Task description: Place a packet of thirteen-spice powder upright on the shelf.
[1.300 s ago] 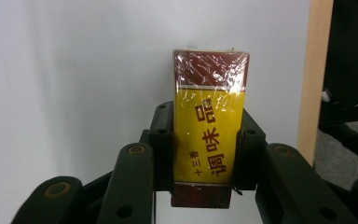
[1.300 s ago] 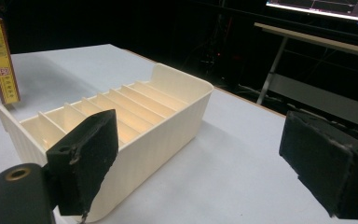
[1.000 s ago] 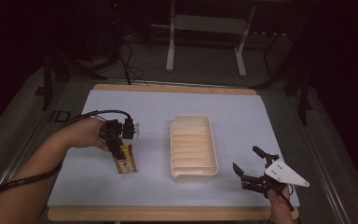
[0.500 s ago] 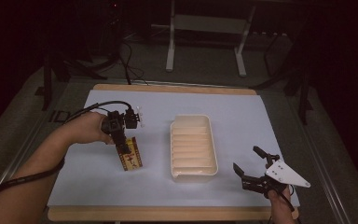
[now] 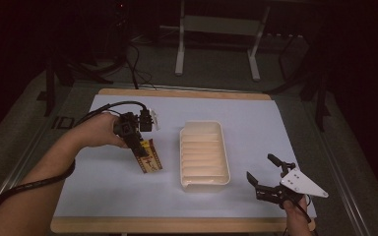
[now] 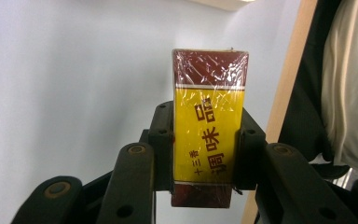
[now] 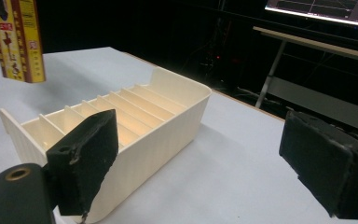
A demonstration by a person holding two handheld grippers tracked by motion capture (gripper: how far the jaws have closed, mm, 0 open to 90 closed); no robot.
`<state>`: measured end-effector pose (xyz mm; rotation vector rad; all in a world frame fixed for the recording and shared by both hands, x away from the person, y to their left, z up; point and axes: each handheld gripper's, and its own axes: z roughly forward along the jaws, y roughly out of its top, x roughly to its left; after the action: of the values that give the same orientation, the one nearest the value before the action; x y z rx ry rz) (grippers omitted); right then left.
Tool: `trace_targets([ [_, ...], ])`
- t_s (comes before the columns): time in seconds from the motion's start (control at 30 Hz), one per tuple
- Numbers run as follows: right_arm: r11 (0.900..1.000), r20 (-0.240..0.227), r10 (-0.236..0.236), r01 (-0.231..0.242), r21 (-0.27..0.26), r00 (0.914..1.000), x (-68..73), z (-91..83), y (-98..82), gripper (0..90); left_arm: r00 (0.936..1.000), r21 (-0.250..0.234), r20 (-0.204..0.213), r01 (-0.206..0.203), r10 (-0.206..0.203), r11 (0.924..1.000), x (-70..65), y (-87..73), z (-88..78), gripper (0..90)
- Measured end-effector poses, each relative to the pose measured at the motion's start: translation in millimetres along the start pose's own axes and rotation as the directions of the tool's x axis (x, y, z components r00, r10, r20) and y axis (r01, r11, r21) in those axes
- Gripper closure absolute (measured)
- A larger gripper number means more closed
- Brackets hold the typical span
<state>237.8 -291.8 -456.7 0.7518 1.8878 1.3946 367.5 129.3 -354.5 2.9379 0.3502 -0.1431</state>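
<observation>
High view: the left gripper (image 5: 140, 142) is clamped on a yellow and dark red seasoning box (image 5: 149, 156), which hangs below the hand, tilted, over the pale blue table mat (image 5: 256, 123) and just left of the cream divided tray (image 5: 203, 156). The box does not touch the tray. The right gripper (image 5: 263, 173) sits near the mat's front right corner, well apart from the box, its jaws spread with nothing between them (the grey three-cornered plate rides on top of it).

Left gripper view: the box (image 6: 209, 126) stands lengthwise between the two black jaws, one pad pressed on each long side at about the middle of its length. Its dark red far end sticks out well beyond the jaw tips and the near end dips just below them. The plastic wrap is creased at the far end.

Right gripper view: the right gripper (image 7: 209, 154) has its jaws wide apart and empty, with the tray (image 7: 168, 112) showing between and beyond them. The box (image 7: 18, 39) hangs clear above the mat past the tray's far side.
</observation>
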Motion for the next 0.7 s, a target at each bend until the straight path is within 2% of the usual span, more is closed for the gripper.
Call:
trace_targets([
  [0.37, 1.0, 0.002, -0.005, 0.005, -0.006, 1.0, -0.5, -0.5, 0.3, 11.7, 0.9996, -0.07, 0.01, -0.026, 0.027, 0.9972, -2.8, 14.0, -9.1, 68.0],
  [0.5, 1.0, 0.003, -0.006, 0.006, -0.008, 1.0, -0.1, -1.4, 0.6, 11.7, 0.9986, -0.114, -0.015, -0.051, 0.05, 0.9922, -5.7, 20.3, -14.7, 68.0],
  [0.57, 1.0, 0.002, -0.005, 0.005, -0.007, 1.0, -0.3, -1.2, 0.3, 11.7, 0.9983, -0.141, 0.0, -0.058, 0.059, 0.9883, -7.0, 23.9, -16.4, 68.0],
  [0.63, 1.0, 0.002, -0.006, 0.006, -0.007, 1.0, -0.3, -1.3, 0.3, 11.7, 0.9972, -0.172, -0.012, -0.074, 0.074, 0.9823, -10.8, 29.3, -18.3, 68.1],
  [0.7, 1.0, 0.002, -0.006, 0.006, -0.007, 1.0, -0.3, -1.3, 0.4, 11.7, 0.9965, -0.176, -0.01, -0.083, 0.083, 0.9809, -11.6, 31.3, -19.0, 68.1],
])
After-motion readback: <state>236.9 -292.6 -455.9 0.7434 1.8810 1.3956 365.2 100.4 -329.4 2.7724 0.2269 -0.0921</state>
